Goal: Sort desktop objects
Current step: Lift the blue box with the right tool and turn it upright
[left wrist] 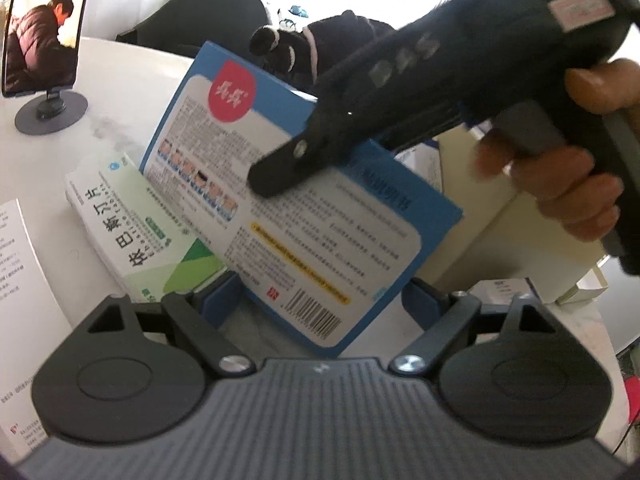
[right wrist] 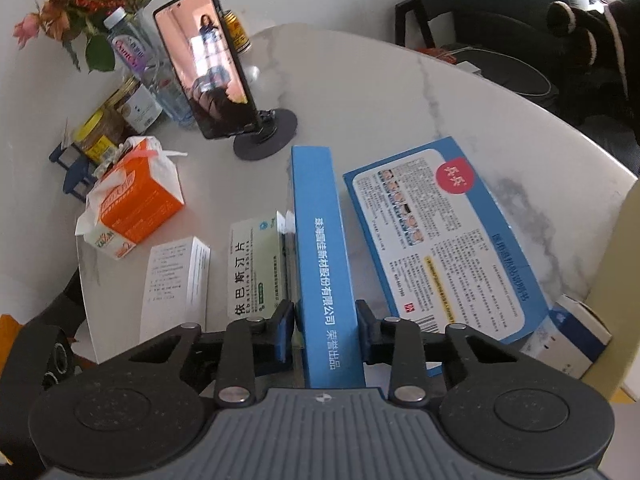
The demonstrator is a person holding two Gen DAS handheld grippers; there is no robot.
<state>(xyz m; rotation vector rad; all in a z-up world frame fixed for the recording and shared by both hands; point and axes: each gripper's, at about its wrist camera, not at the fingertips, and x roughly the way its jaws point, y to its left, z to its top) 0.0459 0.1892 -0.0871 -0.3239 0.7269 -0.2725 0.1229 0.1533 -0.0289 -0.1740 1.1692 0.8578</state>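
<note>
A flat blue box with a red badge (left wrist: 280,200) is held tilted on edge above the white table. My right gripper (right wrist: 326,324) is shut on its narrow blue spine (right wrist: 320,240). In the left wrist view that gripper (left wrist: 280,168) crosses the box's printed face. My left gripper (left wrist: 324,300) stands open, its blue pads either side of the box's lower edge, not pressing it. A second, same-looking blue box (right wrist: 444,240) lies flat to the right. A green and white medicine box (left wrist: 140,224) (right wrist: 256,268) lies just left of the held box.
A white leaflet box (right wrist: 176,280), an orange tissue pack (right wrist: 136,204), a phone on a round stand (right wrist: 216,68), bottles, jars and flowers (right wrist: 80,0) stand at the left and back. A small white and blue box (right wrist: 576,336) lies at the right edge. A chair (right wrist: 480,20) stands behind the table.
</note>
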